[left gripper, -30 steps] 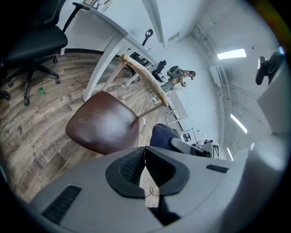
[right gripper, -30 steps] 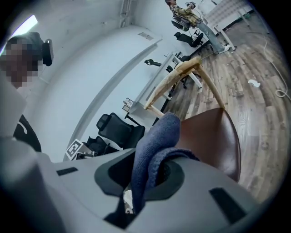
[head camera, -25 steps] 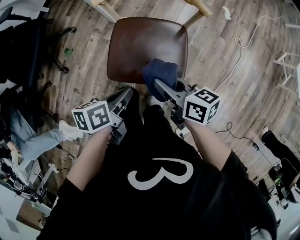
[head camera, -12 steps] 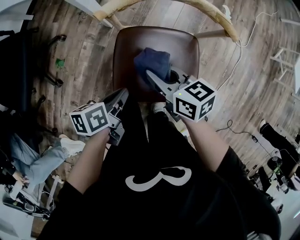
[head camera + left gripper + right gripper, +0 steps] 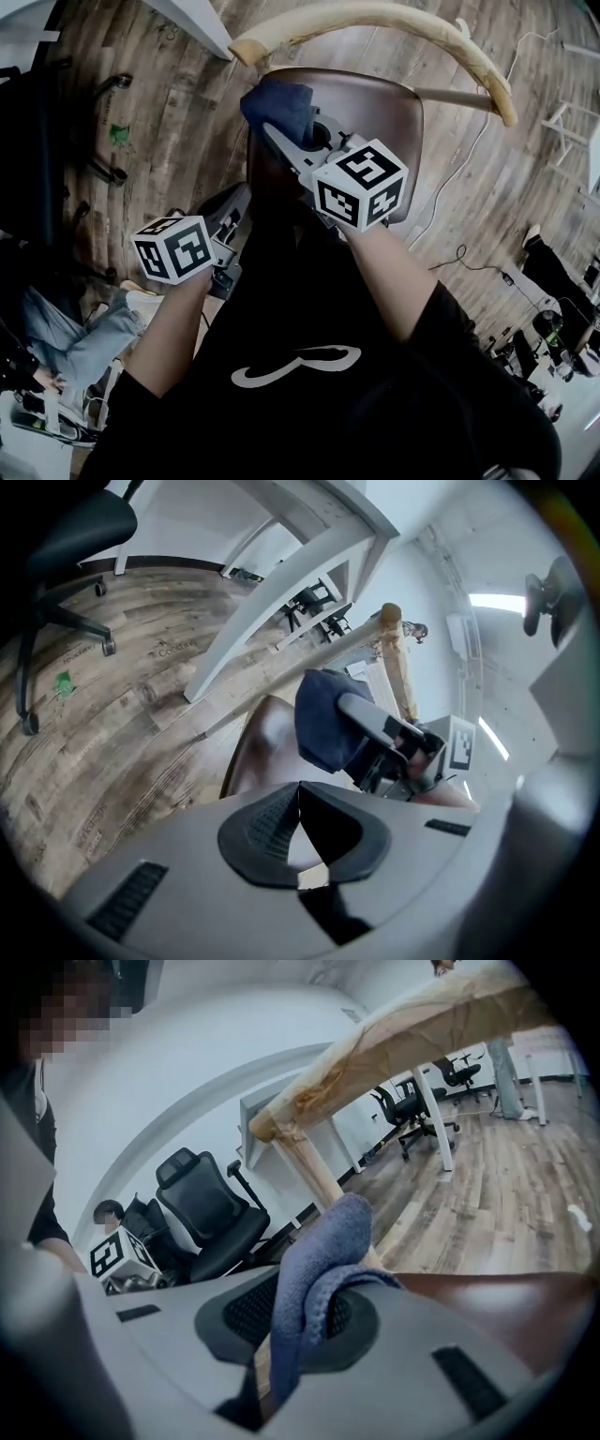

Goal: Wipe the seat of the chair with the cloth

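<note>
The chair's brown seat (image 5: pixel 389 98) lies below me, its curved wooden backrest (image 5: pixel 375 17) at the top of the head view. My right gripper (image 5: pixel 281 131) is shut on the dark blue cloth (image 5: pixel 278 103), which is bunched at the seat's far left corner. In the right gripper view the cloth (image 5: pixel 323 1251) hangs folded between the jaws of the right gripper (image 5: pixel 300 1321), with the seat (image 5: pixel 506 1297) beyond. My left gripper (image 5: pixel 244 195) hangs by the seat's near left edge, apart from it. The left gripper (image 5: pixel 298 803) is shut with nothing in it and faces the cloth (image 5: pixel 323 719).
A black office chair (image 5: pixel 56 112) stands on the wooden floor to the left. A white table leg (image 5: pixel 192 23) slants near the backrest's left end. A cable (image 5: pixel 450 187) trails on the floor to the right. A seated person's legs (image 5: pixel 84 333) are at the lower left.
My right gripper has carried the cloth from the seat's near edge across to its far left corner. The left gripper has stayed by the seat's near left edge.
</note>
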